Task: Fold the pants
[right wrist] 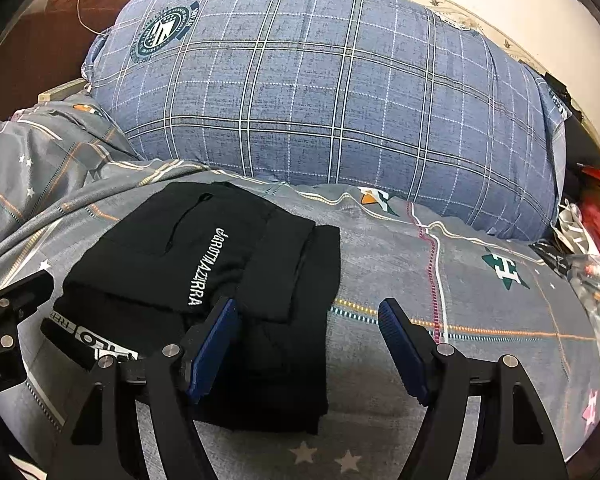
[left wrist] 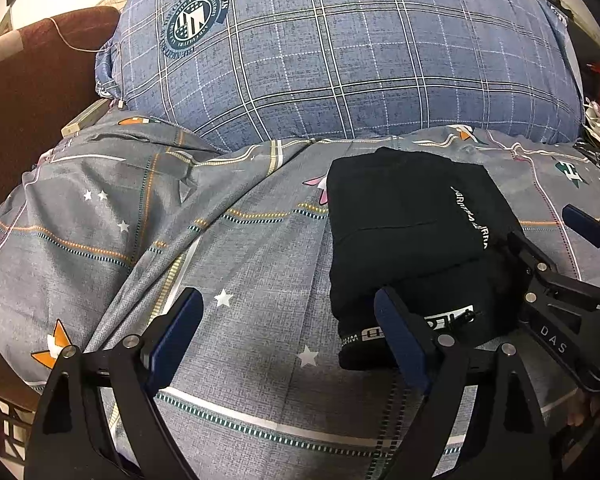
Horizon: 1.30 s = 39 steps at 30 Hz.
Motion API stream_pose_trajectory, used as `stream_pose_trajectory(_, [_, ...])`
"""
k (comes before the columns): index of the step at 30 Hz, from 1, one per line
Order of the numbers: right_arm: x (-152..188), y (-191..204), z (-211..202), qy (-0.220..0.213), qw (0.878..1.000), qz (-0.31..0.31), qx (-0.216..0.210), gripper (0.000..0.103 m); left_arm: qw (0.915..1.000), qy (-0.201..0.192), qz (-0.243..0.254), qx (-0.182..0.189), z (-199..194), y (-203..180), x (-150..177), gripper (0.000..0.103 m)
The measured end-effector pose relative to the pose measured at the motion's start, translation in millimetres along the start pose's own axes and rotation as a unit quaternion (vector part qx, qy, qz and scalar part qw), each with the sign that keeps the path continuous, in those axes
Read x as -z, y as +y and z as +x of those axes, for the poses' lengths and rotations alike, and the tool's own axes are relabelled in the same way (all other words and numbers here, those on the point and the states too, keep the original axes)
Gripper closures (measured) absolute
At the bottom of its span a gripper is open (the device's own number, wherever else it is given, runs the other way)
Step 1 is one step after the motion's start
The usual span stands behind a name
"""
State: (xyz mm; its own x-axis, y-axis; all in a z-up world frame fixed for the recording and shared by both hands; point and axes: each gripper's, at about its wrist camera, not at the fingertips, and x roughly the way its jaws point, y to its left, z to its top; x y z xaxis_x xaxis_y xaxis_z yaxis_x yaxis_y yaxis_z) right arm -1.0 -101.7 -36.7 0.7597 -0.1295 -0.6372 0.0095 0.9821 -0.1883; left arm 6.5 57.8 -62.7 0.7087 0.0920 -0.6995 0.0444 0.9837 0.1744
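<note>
The black pants (left wrist: 412, 240) lie folded into a compact bundle on the grey patterned bedsheet (left wrist: 240, 264), white lettering and a printed waistband showing on top. My left gripper (left wrist: 288, 312) is open over bare sheet; its right finger (left wrist: 396, 332) overlaps the bundle's near left corner. My right gripper (right wrist: 306, 312) is open too. Its left finger (right wrist: 216, 336) stands over the pants (right wrist: 204, 264), and the bundle's right edge lies between the jaws, unpinched. Each gripper shows in the other's view: the right gripper (left wrist: 544, 228) at the bundle's right side, the left gripper (right wrist: 4, 264) at its left.
A big blue plaid pillow (right wrist: 320, 100) fills the far side of the bed just behind the pants. A brown upholstered piece (left wrist: 32, 92) stands at far left. Red and white clutter (right wrist: 596, 220) sits off the bed's right edge. Bare sheet (right wrist: 480, 300) stretches right of the pants.
</note>
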Motion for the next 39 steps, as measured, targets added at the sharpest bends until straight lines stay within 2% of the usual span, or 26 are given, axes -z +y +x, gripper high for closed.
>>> stream_pose_trajectory(12, [-1.3,10.2,-5.7,-0.014,1.0,-0.011,-0.008,0.028,0.9999,-0.007,-0.006,-0.006,-1.7,4.9,0.0,0.014])
stream_pose_trajectory(18, [-2.3,17.4,-7.4,-0.021,1.0,-0.02,-0.01,0.028,0.9999,-0.008,-0.008,0.005,0.9,5.5,1.7,0.014])
stream_pose_trajectory(24, [-6.1,16.0,-21.5,-0.063,0.998,-0.009,-0.023,0.028,0.9997,-0.012,-0.006,0.018,0.2,4.7,2.3,0.014])
stream_pose_trajectory(26, [-7.3,15.5,-25.5,-0.075,0.997,-0.005,-0.028,0.023,0.9995,-0.017,-0.015,0.02,-1.9,7.3,1.9,0.014])
stream_pose_trajectory(39, [-9.2,10.0,-29.1,-0.073,0.996,0.017,-0.053,0.023,0.9985,-0.038,-0.037,0.018,-16.2,24.9,-8.9,0.014])
